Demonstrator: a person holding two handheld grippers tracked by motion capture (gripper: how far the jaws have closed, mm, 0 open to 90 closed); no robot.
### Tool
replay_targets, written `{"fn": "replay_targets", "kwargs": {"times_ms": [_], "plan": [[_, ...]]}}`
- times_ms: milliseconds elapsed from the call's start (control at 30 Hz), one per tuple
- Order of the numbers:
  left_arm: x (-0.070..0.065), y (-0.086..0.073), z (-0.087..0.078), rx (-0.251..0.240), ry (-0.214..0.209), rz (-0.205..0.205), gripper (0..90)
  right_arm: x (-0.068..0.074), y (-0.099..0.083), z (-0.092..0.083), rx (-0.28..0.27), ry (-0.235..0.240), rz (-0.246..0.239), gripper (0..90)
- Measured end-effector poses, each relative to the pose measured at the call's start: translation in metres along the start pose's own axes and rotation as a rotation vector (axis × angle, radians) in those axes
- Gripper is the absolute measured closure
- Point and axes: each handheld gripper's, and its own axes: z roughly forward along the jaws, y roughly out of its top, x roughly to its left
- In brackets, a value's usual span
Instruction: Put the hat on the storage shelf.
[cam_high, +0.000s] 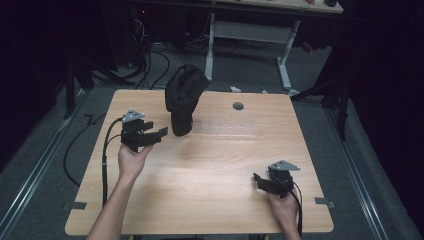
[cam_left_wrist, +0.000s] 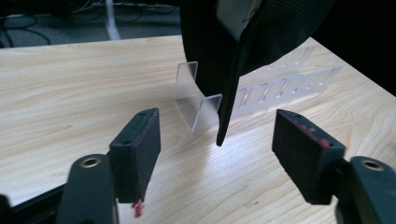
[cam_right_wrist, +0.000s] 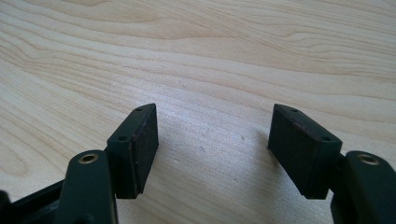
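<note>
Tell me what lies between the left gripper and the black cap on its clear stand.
Nothing but bare table: the left gripper view shows the open left gripper just short of the black cap on the clear stand.

The left gripper (cam_high: 159, 134) is held level above the table in the person's left hand (cam_high: 131, 159), forearm reaching in from the bottom edge, jaws pointing to the right in the high view. Its jaws stand wide apart with nothing pressed between the pads (cam_left_wrist: 140, 149). The right gripper (cam_high: 257, 179) sits low in the right hand (cam_high: 284, 204), jaws pointing left, also spread wide, with bare space between its pads (cam_right_wrist: 140, 144).
</note>
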Motion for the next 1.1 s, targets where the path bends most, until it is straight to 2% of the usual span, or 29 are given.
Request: {"fn": "replay_targets", "kwargs": {"times_ms": [200, 367, 533, 1000, 1100], "plan": [[-0.004, -0.003, -0.012, -0.021, -0.008, 0.017, 31.3, 0.0, 0.0, 0.0, 0.0, 0.0, 0.0, 33.3], [-0.007, -0.007, -0.02, -0.028, -0.002, 0.056, 32.9, 0.0, 0.0, 0.0, 0.0, 0.0, 0.0, 33.3], [-0.01, -0.013, -0.027, -0.033, -0.002, 0.069, 34.7, 0.0, 0.0, 0.0, 0.0, 0.0, 0.0, 33.3], [-0.012, -0.031, -0.041, -0.059, -0.034, 0.062, 38.3, 0.0, 0.0, 0.0, 0.0, -0.001, 0.001, 33.3], [-0.013, -0.034, -0.043, -0.055, -0.027, 0.069, 39.7, 0.0, 0.0, 0.0, 0.0, -0.001, 0.001, 33.3]]}}
